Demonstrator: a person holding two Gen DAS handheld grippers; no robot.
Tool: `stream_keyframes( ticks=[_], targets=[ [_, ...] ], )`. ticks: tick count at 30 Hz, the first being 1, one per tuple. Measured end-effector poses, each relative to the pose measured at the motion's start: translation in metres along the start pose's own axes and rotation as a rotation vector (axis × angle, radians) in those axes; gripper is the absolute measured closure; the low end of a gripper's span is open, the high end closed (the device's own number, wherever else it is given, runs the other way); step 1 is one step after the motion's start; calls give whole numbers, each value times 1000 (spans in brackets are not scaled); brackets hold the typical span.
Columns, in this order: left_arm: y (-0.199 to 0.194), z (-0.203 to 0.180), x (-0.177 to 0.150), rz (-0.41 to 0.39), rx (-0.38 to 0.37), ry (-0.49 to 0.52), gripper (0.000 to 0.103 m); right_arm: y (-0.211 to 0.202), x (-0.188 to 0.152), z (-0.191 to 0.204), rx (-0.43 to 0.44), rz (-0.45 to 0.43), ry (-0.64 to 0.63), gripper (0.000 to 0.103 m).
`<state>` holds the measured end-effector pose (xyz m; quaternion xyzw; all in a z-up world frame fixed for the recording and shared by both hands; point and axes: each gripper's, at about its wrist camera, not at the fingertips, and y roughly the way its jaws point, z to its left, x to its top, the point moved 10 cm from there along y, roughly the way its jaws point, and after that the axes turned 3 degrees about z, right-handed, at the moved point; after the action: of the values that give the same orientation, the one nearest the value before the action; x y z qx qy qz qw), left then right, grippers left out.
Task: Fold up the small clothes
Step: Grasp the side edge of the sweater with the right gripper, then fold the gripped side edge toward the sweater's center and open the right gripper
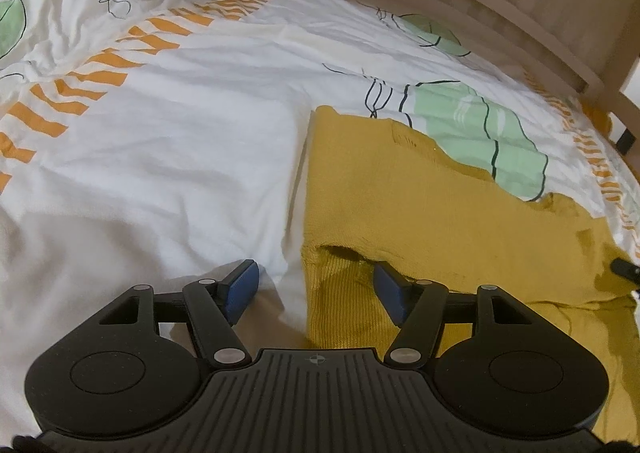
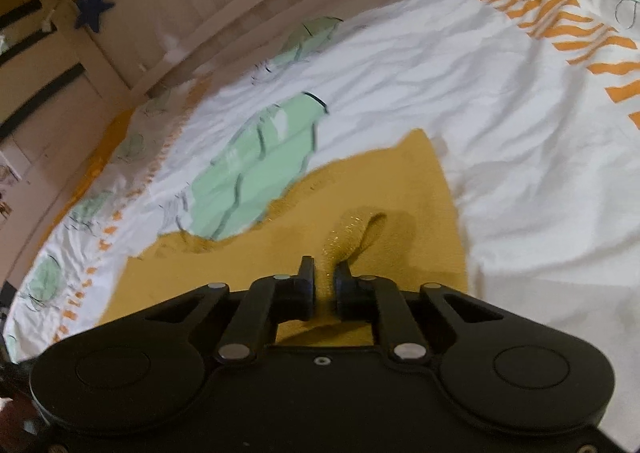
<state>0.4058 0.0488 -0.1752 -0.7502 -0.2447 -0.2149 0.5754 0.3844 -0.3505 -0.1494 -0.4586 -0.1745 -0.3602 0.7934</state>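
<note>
The bed (image 1: 160, 141) under its printed duvet carries the yellow knit garment (image 1: 400, 189), lying flat near the rail. It looks soft, light and floppy; hems and corners seem the best holds. At the garment's edge my left gripper (image 1: 316, 293) stands open, astride its near corner. My right gripper (image 2: 324, 273) jaws pinch a raised fold.

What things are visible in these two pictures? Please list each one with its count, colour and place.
knitted garment: one, mustard yellow, flat on the duvet
duvet: one, white with green and orange print, covers the bed
bed rail: one, pale wood, behind the duvet
star: one, dark blue, on the bed frame
left gripper: one, black with blue pads, open over the garment's edge
right gripper: one, black, shut on a pinched fold of the garment
</note>
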Motion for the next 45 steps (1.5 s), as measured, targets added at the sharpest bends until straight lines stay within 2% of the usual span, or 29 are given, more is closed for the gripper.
stream_keyframes(
  ticks=[3,6,8,12,16,22,26,30,31,33,35,38,41,45],
  targets=[
    [0,-1,0,-2,3,5,41,-13,11,27,64,-38,-44,87],
    [0,-1,0,-2,3,10,41,-37,30,47,111,-121,-65,87],
    [0,-1,0,-2,2,9,41,-47,39,41,87,-144,-58,87],
    [1,-1,0,-3,-1,4,41,-37,30,-1,-34,-96,5,87],
    [1,0,1,-3,-7,-3,41,-16,9,-30,-96,-7,64,87],
    [0,2,2,-5,-13,-22,41,-6,1,-24,-110,24,23,78],
    [-4,10,3,-21,-17,-96,41,-5,-3,-23,-120,34,0,77],
    [-10,23,4,-44,13,-158,41,-8,-2,-26,-129,24,4,55],
    [-10,24,5,-47,22,-155,41,-9,-1,-27,-146,19,-6,52],
    [-10,24,5,-45,33,-142,41,-13,1,-26,-192,9,-46,36],
    [-11,23,4,-44,47,-132,41,-17,3,-27,-247,3,-88,27],
    [-15,26,1,-33,60,-139,41,-24,3,-30,-288,-2,-105,27],
    [-22,30,-5,-13,59,-158,41,-27,4,-33,-277,-6,-82,21],
    [-25,34,-8,-1,56,-156,41,-29,2,-33,-270,1,-62,21]
  ],
)
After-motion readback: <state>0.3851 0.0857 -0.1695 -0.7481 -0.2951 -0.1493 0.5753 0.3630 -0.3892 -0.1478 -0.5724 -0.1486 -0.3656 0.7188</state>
